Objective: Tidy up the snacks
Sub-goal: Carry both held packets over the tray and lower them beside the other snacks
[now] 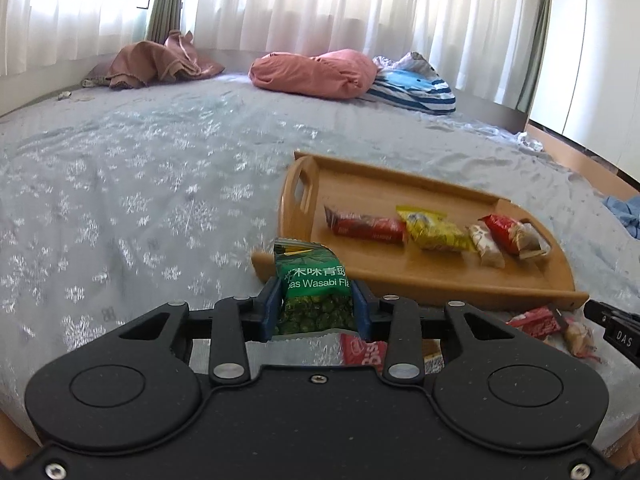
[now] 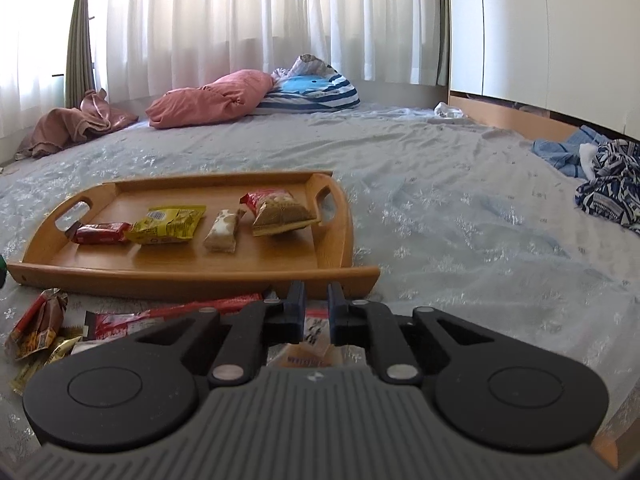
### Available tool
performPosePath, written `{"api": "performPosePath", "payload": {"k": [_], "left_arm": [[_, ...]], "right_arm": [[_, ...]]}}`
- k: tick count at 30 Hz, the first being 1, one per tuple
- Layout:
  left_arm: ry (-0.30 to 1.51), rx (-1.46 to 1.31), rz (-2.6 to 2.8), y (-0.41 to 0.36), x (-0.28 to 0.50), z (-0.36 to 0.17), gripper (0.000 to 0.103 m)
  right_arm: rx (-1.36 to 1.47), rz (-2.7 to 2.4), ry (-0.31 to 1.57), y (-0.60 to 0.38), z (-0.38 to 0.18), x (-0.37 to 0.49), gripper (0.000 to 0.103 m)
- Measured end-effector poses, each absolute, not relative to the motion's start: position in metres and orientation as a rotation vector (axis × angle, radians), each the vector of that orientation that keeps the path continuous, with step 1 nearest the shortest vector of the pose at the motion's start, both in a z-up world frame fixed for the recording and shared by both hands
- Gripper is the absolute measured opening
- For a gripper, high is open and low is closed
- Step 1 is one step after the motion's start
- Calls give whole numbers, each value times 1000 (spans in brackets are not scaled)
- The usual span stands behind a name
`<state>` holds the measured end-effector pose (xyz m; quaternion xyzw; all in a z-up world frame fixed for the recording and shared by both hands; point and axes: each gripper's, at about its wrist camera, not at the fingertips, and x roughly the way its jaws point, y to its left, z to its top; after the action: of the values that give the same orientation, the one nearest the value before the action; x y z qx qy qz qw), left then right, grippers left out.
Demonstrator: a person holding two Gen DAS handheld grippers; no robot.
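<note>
The green pea packet [image 1: 314, 280] stands upright between the blue fingers [image 1: 269, 308] of the left gripper [image 1: 316, 306], which are clamped on its lower half; it sits just in front of the tray's [image 1: 420, 280] near left corner, its top edge overlapping the tray's rim in the left wrist view. Its label reads "Wasabi Fla", cut off at the right, under a line of Chinese characters.

On the tray lie four snacks in a row: a red bar [image 1: 366, 227], a yellow packet [image 1: 434, 229], a small white bar [image 1: 488, 249] and a red-topped cracker pack [image 1: 516, 236]; their print is too small to read.

The right gripper [image 2: 316, 306], just in front of the tray's near right corner, has its fingers drawn close together over a pale wrapper [image 2: 314, 336] that shows in the gap between them; whether the pads pinch it cannot be told, as the gripper body hides most of it.

In front of the tray's near edge loose snacks [image 2: 120, 322] lie on the bedsheet [image 2: 460, 220]; one red wrapper [image 1: 364, 354] under the left gripper shows "Dis", the rest hidden. The right gripper's tip [image 1: 616, 330] enters the left view marked "DAS".

Beyond the tray, a pink pillow [image 2: 212, 98] and a striped cushion [image 2: 316, 94] lie by the curtains [image 2: 240, 12].
</note>
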<state>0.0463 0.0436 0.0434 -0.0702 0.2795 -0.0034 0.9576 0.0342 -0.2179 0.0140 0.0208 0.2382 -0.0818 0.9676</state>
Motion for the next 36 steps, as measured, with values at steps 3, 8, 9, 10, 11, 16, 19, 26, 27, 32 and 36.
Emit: {"api": "performPosePath", "payload": {"k": [3,8,9,10,11,16,19,26,27,32,36], "left_arm": [[570,-143,-8,43,47,44,35],[595,-142,-7,44,47,38,35],[600,-143,-6,44,47,36,35],[605,-145,-6,45,48,35,35],[609,-147,-5,45,48,34,35],[622,-148,0,48,48,30,35],[626,-146,4,50,48,29,35],[612,-151,-2,53,51,35,35],[605,-148,-3,54,52,37,35],[571,-134,-20,55,61,50,35],[558,-154,-17,58,67,56,35]], "right_arm": [[40,-172,503,-218,12,36,25],[31,-172,514,-216,3,32,40],[19,-174,514,-215,2,32,41],[11,-175,514,-214,1,31,44],[8,-175,515,-213,1,31,48],[-6,-149,554,-207,-8,33,58],[-25,-146,554,-204,-12,31,58],[-11,-141,539,-207,-5,31,34],[-2,-141,537,-209,-3,32,33],[28,-192,495,-223,11,37,14],[7,-183,508,-232,21,49,21]]}}
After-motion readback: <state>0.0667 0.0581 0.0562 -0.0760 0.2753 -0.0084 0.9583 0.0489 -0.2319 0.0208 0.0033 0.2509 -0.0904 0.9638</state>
